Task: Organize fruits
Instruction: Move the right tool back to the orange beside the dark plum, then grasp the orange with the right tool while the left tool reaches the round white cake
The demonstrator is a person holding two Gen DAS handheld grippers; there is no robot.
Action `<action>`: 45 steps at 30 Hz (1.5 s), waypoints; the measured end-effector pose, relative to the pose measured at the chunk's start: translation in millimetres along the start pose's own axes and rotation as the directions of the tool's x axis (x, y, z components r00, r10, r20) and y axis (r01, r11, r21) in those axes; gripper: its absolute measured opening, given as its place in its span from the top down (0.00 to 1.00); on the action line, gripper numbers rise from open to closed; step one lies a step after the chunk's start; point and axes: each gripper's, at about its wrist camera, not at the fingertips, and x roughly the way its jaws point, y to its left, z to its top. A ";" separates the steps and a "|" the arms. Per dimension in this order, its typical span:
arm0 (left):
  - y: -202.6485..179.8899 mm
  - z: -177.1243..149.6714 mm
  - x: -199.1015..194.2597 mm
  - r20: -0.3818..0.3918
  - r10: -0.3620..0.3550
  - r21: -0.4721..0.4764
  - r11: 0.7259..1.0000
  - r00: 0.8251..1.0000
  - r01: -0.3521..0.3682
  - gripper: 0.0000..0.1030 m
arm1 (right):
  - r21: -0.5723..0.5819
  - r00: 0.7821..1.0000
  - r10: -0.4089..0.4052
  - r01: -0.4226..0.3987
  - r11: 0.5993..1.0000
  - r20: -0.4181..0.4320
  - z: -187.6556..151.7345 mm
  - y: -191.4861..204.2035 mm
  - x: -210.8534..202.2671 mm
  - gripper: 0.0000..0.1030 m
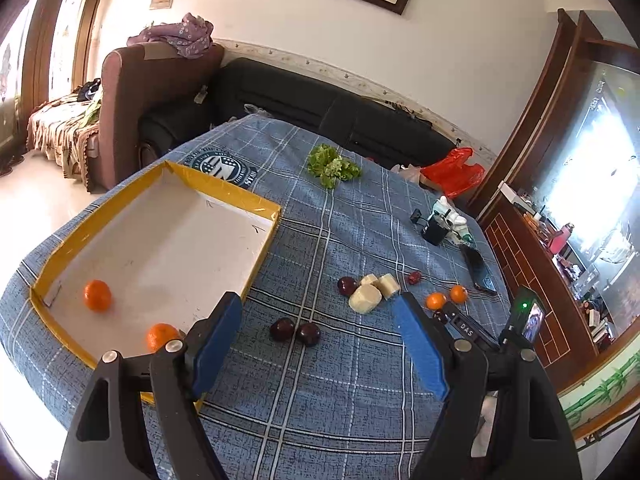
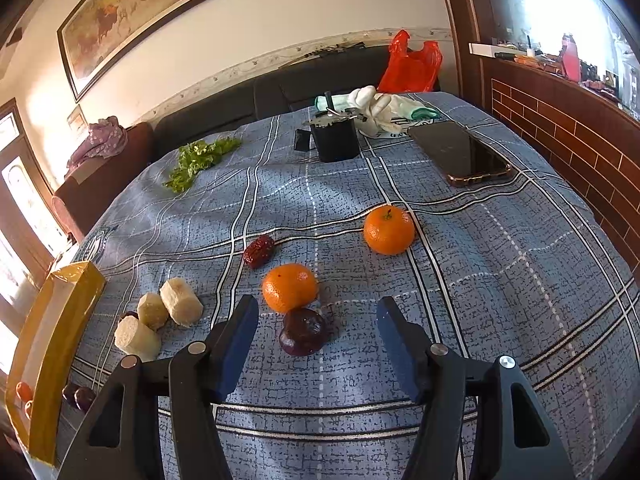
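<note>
A yellow-rimmed tray [image 1: 262, 246] with a white floor holds two oranges [image 1: 97, 295] [image 1: 161, 336] at its near end. My left gripper [image 1: 319, 300] hangs open and empty above the blue checked cloth, beside the tray's near right corner. Two dark plums [image 1: 284, 329] [image 1: 309, 334] lie just ahead of it. My right gripper [image 2: 318, 306] is open, and a dark plum [image 2: 302, 332] lies on the cloth between its fingers with a gap on each side. An orange [image 2: 290, 287] touches that plum's far side. A second orange [image 2: 389, 230] lies farther right.
White cut chunks [image 2: 160, 316], a red date [image 2: 259, 251], lettuce [image 2: 200, 158], a black cup [image 2: 335, 140], a white glove [image 2: 380, 110] and a phone [image 2: 460, 152] lie on the cloth. The tray [image 2: 60, 320] is at the left. Behind the table are a black sofa [image 1: 320, 104] and a red bag [image 1: 454, 172].
</note>
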 end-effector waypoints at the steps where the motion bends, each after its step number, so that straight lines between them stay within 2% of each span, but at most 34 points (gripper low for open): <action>1: 0.7 -1.1 1.1 -0.004 -0.007 -0.001 1.000 1.000 0.007 0.24 | -0.001 1.000 -0.003 0.003 1.000 -0.001 -0.3 0.6 0.3 0.36; 7: 10.7 -8.8 14.8 -0.022 -0.032 -0.014 0.999 0.999 0.031 0.24 | -0.002 1.000 -0.013 0.013 1.000 -0.010 -0.9 1.4 1.9 0.36; 9: 17.3 -10.9 27.7 -0.055 -0.022 -0.024 0.999 0.998 0.021 0.24 | -0.003 1.000 -0.010 0.010 1.000 -0.004 -0.7 1.6 0.4 0.36; 15: 24.9 -13.3 57.3 -0.120 -0.018 -0.039 0.999 0.993 0.013 0.24 | 0.059 0.997 0.065 -0.063 0.996 -0.037 14.8 -13.0 -7.4 0.36; 21: 5.1 -14.2 79.8 -0.161 -0.015 0.055 0.998 0.987 0.024 0.24 | -0.044 0.990 0.062 -0.068 0.997 -0.130 26.3 6.0 20.3 0.36; 24: -13.2 -17.4 95.0 -0.196 -0.020 0.120 0.992 0.980 0.044 0.27 | -0.083 0.987 0.042 -0.056 0.995 -0.152 22.0 13.7 33.3 0.36; 28: -36.3 -21.8 119.5 -0.235 -0.007 0.186 0.981 0.972 0.052 0.27 | -0.090 0.984 0.064 -0.080 0.993 -0.169 22.5 16.5 43.3 0.37; 30: -49.9 -23.5 137.4 -0.254 0.004 0.221 0.974 0.967 0.054 0.27 | -0.112 0.983 0.070 -0.090 0.990 -0.171 22.9 20.7 48.3 0.42; 32: -59.2 -23.5 151.5 -0.262 0.014 0.250 0.967 0.965 0.054 0.27 | -0.122 0.978 0.075 -0.100 0.988 -0.194 21.5 22.6 54.7 0.62; 40: -78.7 -24.1 205.2 -0.288 0.027 0.314 0.947 0.957 0.068 0.28 | -0.089 0.977 0.128 -0.144 0.986 -0.171 21.5 16.3 46.0 0.63; 45: -87.7 -32.9 229.2 -0.310 0.061 0.362 0.930 0.949 0.059 0.29 | -0.064 0.977 0.147 -0.158 0.985 -0.156 24.2 13.0 41.6 0.63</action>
